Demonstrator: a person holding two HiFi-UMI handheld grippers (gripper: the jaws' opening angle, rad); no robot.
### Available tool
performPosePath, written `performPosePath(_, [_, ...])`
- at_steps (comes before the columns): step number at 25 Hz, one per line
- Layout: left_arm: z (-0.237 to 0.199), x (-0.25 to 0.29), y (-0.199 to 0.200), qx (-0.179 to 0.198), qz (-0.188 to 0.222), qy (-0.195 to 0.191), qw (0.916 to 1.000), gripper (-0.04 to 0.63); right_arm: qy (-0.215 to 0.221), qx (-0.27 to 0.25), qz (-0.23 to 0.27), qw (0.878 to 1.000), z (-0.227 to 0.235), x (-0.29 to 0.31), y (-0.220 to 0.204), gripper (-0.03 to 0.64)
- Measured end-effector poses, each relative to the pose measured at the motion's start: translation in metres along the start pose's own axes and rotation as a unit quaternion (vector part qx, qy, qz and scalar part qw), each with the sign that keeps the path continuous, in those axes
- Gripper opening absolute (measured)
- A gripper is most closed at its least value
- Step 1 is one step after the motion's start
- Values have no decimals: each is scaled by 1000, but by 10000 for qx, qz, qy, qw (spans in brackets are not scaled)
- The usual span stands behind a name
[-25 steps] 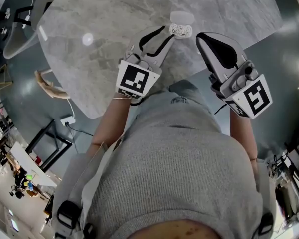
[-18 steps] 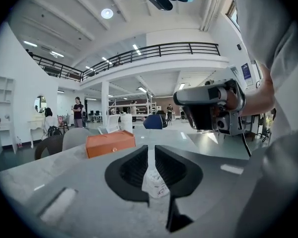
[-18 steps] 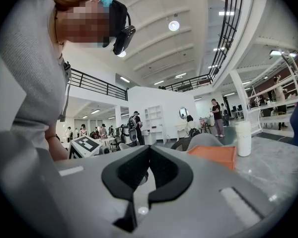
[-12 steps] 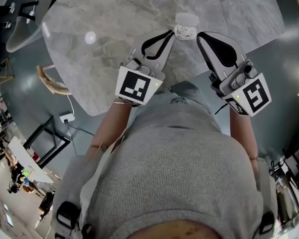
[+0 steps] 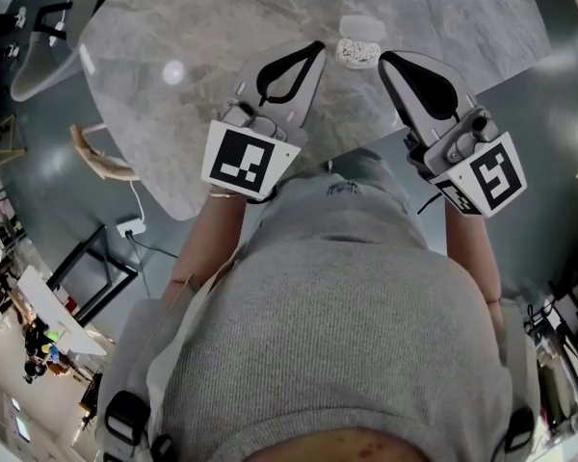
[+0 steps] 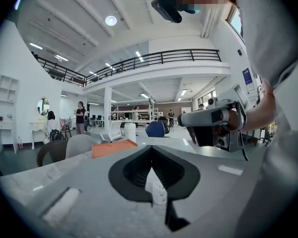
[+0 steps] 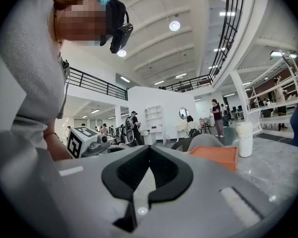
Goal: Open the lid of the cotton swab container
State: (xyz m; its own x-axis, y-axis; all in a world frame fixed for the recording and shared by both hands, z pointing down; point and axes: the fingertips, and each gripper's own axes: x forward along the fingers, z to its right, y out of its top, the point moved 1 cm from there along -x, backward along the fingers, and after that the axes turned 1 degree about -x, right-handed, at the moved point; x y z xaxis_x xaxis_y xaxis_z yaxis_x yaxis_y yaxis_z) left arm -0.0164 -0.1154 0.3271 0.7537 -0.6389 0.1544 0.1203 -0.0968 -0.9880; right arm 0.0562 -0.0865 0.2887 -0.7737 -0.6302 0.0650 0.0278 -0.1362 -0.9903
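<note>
1. Closest to the camera is the person's grey top (image 5: 337,335), with one arm going out on each side.
2. The left gripper (image 5: 319,46) is in the left hand. Its fingers have just been closing, and now the tips touch. A small white bit shows low in the gap behind the tips (I cannot tell what it is).
3. The right gripper (image 5: 383,59) is in the right hand. Its fingers are squeezed together too, with nothing in them.
4. The cotton swab container (image 5: 357,54) sits on the bench (image 5: 193,56) between the two tips, just beside the right one.
5. Its lid (image 5: 363,29) is flipped back on the far side, and white swabs show inside.
6. Past the bench edge is the dark floor (image 5: 67,191).
</note>
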Motion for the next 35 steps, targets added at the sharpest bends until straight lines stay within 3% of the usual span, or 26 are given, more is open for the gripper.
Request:
performPosePath(14, [22, -14, 12, 281, 161, -457, 9984, 0, -502, -53, 182, 9986, -20, -20, -7, 3])
performPosePath(35, [124, -56, 19, -103, 365, 112, 9992, 0, -270, -256, 225, 9991, -76, -94, -5, 3])
